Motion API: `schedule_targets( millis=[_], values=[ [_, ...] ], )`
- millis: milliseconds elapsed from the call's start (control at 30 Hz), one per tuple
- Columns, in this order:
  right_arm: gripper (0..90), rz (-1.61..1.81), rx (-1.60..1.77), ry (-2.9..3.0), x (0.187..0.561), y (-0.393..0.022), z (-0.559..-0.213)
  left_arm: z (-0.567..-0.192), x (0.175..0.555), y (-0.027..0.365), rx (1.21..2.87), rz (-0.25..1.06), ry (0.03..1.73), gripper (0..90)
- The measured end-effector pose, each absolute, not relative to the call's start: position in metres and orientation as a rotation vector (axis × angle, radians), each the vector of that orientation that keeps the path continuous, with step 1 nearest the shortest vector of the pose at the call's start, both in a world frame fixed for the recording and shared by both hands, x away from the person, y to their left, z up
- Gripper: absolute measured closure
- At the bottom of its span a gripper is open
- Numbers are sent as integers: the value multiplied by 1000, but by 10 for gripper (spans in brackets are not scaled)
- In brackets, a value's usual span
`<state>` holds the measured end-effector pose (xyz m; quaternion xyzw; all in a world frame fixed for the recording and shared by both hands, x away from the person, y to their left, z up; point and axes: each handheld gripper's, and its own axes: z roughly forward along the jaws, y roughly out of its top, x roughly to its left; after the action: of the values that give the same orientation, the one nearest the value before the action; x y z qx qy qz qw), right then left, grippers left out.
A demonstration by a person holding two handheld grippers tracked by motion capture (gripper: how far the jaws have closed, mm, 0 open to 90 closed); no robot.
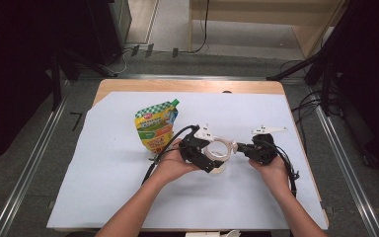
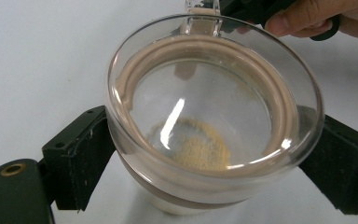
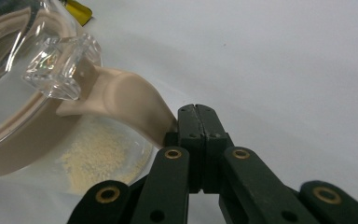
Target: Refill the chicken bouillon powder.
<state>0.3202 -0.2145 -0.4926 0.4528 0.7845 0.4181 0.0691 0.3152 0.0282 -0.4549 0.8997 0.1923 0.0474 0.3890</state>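
Clear glass jar with a beige seal ring [image 2: 214, 116] sits clamped in our left gripper [image 2: 205, 163]; our right gripper [image 3: 196, 116], jaws pressed together, should lift the beige latch tab [image 3: 130, 105] gently.

Left gripper view. A clear glass jar [image 2: 214, 121] with a beige sealing ring under its lid is seen from above and slightly tilted, held between the two black jaws of the left gripper [image 2: 209, 163], one pad pressing its wall at lower left and the other at right. Through the transparent lid, a small heap of yellowish powder [image 2: 200, 147] lies on the jar's bottom. A clear tab [image 2: 203, 18] rises at the lid's far edge. Just beyond it, at upper right, a hand [image 2: 317, 16] holds a dark object whose form cannot be made out. The white table surface [image 2: 42, 60] lies beneath everything.
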Motion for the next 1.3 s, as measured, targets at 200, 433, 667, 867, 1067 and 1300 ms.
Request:
schedule_targets(
  millis=[200, 433, 667, 867, 1067, 1300],
  values=[
    [900, 1256, 1361, 2362, 320, -215, -492, -452, 314, 27, 2302, 141, 490, 105],
    [900, 1256, 1359, 2361, 320, -214, -493, -445, 315, 28, 2278, 130, 486, 113],
    [900, 1257, 1367, 2358, 320, -214, -492, -439, 315, 27, 2277, 129, 476, 115],
    [900, 1262, 1368, 2357, 320, -214, -493, -436, 316, 26, 2285, 131, 469, 115],
    [900, 1259, 1365, 2356, 319, -214, -493, -432, 316, 25, 2285, 127, 469, 115],
    [900, 1259, 1366, 2358, 319, -214, -493, -421, 315, 23, 2231, 108, 435, 206]
  ],
)
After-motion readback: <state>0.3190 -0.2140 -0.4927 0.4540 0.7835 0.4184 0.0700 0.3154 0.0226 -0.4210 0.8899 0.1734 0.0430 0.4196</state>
